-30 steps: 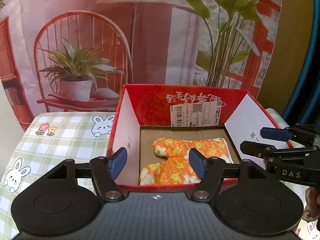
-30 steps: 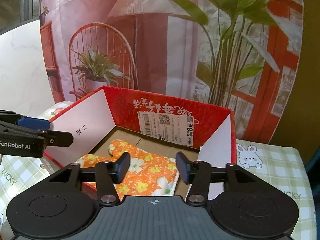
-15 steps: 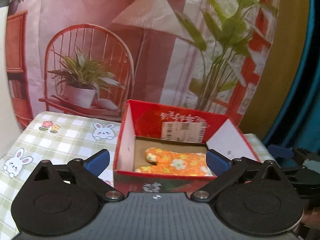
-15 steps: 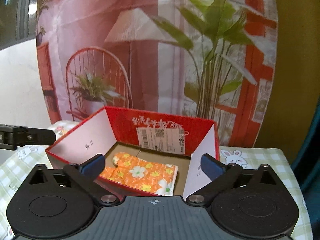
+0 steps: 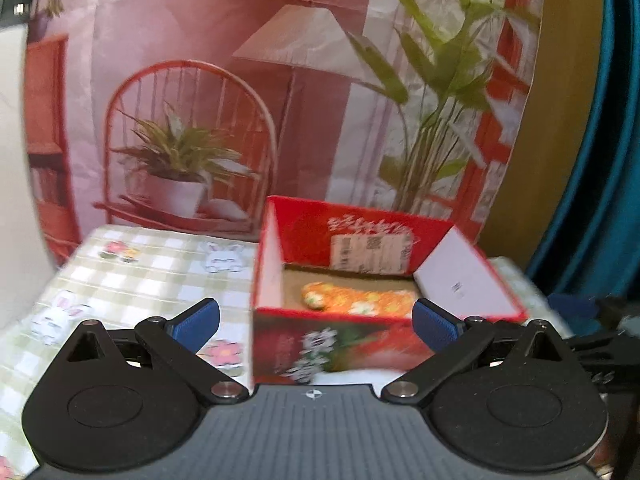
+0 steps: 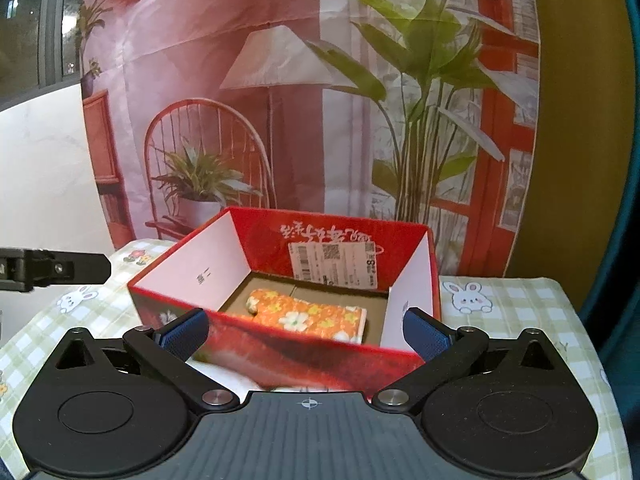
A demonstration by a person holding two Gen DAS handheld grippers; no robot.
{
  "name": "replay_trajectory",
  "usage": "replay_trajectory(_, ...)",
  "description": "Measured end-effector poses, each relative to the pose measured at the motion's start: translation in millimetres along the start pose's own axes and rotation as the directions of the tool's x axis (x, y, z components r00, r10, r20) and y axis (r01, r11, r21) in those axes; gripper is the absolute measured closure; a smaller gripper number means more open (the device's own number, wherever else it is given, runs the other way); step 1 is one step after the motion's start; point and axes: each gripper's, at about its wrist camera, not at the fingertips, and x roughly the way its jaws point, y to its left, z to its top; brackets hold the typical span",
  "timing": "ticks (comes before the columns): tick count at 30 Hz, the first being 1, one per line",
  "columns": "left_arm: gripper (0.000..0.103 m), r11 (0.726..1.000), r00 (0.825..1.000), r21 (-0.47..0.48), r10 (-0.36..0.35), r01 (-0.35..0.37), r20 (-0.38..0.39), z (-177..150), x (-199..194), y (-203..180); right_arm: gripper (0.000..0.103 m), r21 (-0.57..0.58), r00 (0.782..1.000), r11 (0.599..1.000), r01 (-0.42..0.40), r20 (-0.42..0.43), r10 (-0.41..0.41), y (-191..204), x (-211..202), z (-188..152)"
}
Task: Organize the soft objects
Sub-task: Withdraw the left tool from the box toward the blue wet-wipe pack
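An orange flowered oven mitt (image 5: 356, 300) lies flat on the floor of a red cardboard box (image 5: 344, 344) with its flaps up. It also shows in the right wrist view (image 6: 308, 316), inside the same box (image 6: 304, 356). My left gripper (image 5: 316, 326) is open and empty, held in front of the box's near wall. My right gripper (image 6: 306, 334) is open and empty, also in front of the box. Both are apart from the mitt. The left gripper's finger (image 6: 56, 272) shows at the left edge of the right wrist view.
The box stands on a table with a green checked cloth with rabbits (image 5: 140, 272). A printed backdrop of a chair, lamp and plants (image 6: 280, 120) hangs right behind it. A blue curtain (image 5: 600, 160) is at the right.
Both grippers have opened wide and pulled back from inside the box to in front of it. The mitt stays in the box.
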Motion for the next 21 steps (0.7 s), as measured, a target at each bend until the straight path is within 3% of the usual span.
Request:
replay_trajectory(4, 0.0, 0.995, 0.997, 0.07, 0.077, -0.077, 0.006, -9, -7, -1, 0.0, 0.005, 1.0, 1.0, -0.002, -0.01, 0.002, 5, -6, -10)
replay_trajectory(11, 0.0, 0.988, 0.99, 0.072, 0.14, -0.138, -0.028, -22, -16, 6, 0.0, -0.001, 1.0, 1.0, 0.008, -0.019, -0.008, 13, -15, -26)
replay_trajectory(21, 0.0, 0.984, 0.986, 0.102, 0.153, -0.146, -0.064, -44, -32, 4, 0.0, 0.004, 1.0, 1.0, -0.016, -0.027, 0.016, 23, -36, -48)
